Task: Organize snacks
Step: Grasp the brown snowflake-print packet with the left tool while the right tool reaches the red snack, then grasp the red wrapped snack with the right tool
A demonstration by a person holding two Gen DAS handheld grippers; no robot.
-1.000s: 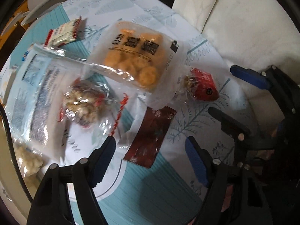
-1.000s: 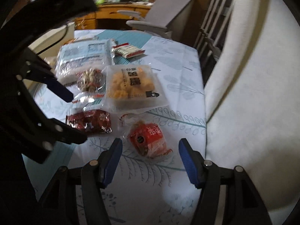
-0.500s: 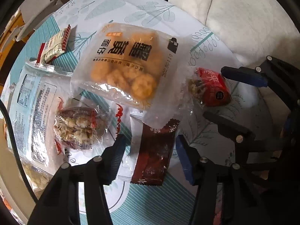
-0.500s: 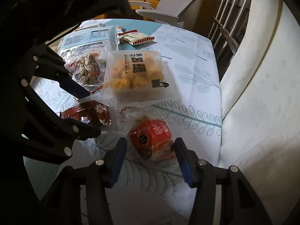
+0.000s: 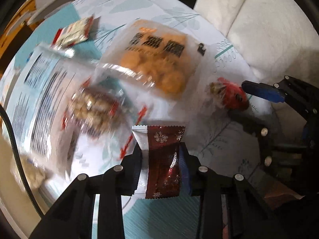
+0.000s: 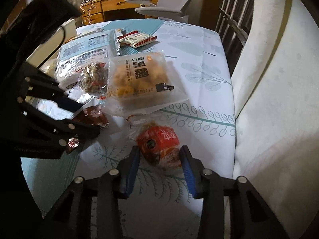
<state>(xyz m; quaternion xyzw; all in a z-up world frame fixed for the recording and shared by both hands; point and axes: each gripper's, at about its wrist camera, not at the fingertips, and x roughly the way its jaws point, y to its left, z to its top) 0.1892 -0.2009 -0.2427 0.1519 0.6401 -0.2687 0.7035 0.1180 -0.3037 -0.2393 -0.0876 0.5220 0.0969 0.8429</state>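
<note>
Left claw (image 5: pixel 161 159) now clamped on dark-red packet (image 5: pixel 163 159); desk (image 6: pixel 123 2) right-view only.

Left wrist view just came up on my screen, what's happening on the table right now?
A person is sorting snacks with two handheld grippers. The left gripper is shut on a dark red snowflake-print packet. The right gripper is closing around a red-wrapped snack, which sits between its fingers on the leaf-print tablecloth. The orange biscuit pack, the nut bag and the other packets lie untouched.
</note>
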